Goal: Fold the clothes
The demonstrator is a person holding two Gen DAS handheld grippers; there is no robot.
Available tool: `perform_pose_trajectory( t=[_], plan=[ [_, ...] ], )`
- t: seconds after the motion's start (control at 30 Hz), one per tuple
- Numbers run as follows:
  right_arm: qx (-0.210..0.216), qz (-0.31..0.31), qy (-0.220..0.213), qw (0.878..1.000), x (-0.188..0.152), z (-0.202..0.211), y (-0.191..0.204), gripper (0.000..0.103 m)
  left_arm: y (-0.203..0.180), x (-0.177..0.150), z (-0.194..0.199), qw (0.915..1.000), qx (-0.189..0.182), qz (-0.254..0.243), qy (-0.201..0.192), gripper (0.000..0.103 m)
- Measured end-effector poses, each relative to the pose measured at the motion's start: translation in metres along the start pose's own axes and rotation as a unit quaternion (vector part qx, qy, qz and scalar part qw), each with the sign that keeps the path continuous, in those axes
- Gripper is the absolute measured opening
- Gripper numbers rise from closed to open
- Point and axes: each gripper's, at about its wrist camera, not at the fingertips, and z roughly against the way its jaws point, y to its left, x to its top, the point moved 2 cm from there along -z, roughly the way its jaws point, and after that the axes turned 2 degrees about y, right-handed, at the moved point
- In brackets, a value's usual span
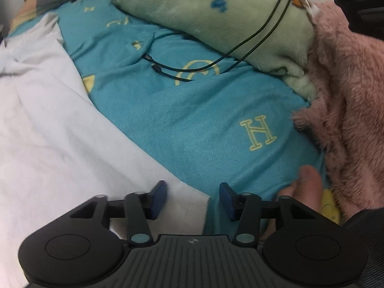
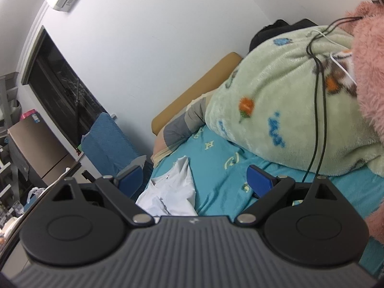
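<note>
A white garment (image 1: 48, 124) lies spread on the teal bed sheet (image 1: 192, 120), filling the left of the left wrist view. My left gripper (image 1: 193, 200) is open and empty, low over the garment's right edge where it meets the sheet. In the right wrist view the same white garment (image 2: 172, 192) lies crumpled on the teal sheet (image 2: 220, 168) just beyond the fingers. My right gripper (image 2: 194, 180) is open and empty, held above the bed and apart from the garment.
A green fleece blanket (image 1: 216, 12) with two black cables (image 1: 252, 40) lies at the back, also in the right wrist view (image 2: 288, 100). A pink fluffy blanket (image 1: 348, 108) is at right. A bare hand (image 1: 304, 192) rests by the left gripper. Bed edge, blue chair (image 2: 108, 139) and window are left.
</note>
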Motion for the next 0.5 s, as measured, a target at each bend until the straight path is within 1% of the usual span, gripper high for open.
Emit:
perform_pose_trajectory(
  t=[0.03, 0.07, 0.1, 0.17, 0.2, 0.23, 0.33, 0.4, 0.47, 0.5],
  plan=[
    [-0.003, -0.003, -0.001, 1.000, 0.000, 0.000, -0.001, 0.095, -0.001, 0.000, 0.000, 0.9999, 0.009, -0.006, -0.002, 0.030],
    [-0.005, -0.005, -0.002, 1.000, 0.000, 0.000, -0.002, 0.095, 0.001, -0.001, -0.001, 1.0000, 0.007, -0.003, -0.001, 0.015],
    [-0.007, -0.006, -0.004, 1.000, 0.000, 0.000, -0.002, 0.095, 0.003, -0.001, -0.001, 1.0000, 0.006, -0.001, 0.000, 0.008],
    [-0.010, -0.006, -0.005, 1.000, -0.001, 0.001, -0.003, 0.095, 0.008, -0.001, 0.002, 1.0000, 0.002, 0.009, -0.003, 0.005],
    [-0.011, -0.006, -0.006, 1.000, -0.001, 0.001, -0.003, 0.095, 0.010, -0.001, 0.007, 0.9999, 0.004, 0.014, -0.008, 0.004],
    [-0.012, -0.006, -0.006, 1.000, -0.002, 0.001, -0.003, 0.095, 0.013, -0.001, 0.015, 0.9997, 0.006, 0.018, -0.018, 0.004],
    [-0.008, -0.002, -0.009, 1.000, -0.002, 0.003, 0.000, 0.095, 0.029, -0.002, 0.045, 0.9981, -0.006, 0.043, -0.044, 0.004],
    [0.008, 0.012, -0.012, 1.000, -0.002, 0.007, 0.007, 0.095, 0.042, -0.006, 0.071, 0.9965, -0.013, 0.058, -0.059, 0.004],
    [0.037, 0.036, -0.016, 0.999, -0.005, 0.012, 0.020, 0.095, 0.059, -0.014, 0.101, 0.9939, -0.018, 0.078, -0.076, 0.004],
    [0.050, 0.048, -0.015, 0.997, -0.007, 0.014, 0.027, 0.095, 0.070, -0.020, 0.117, 0.9913, -0.022, 0.098, -0.085, 0.004]
  ],
)
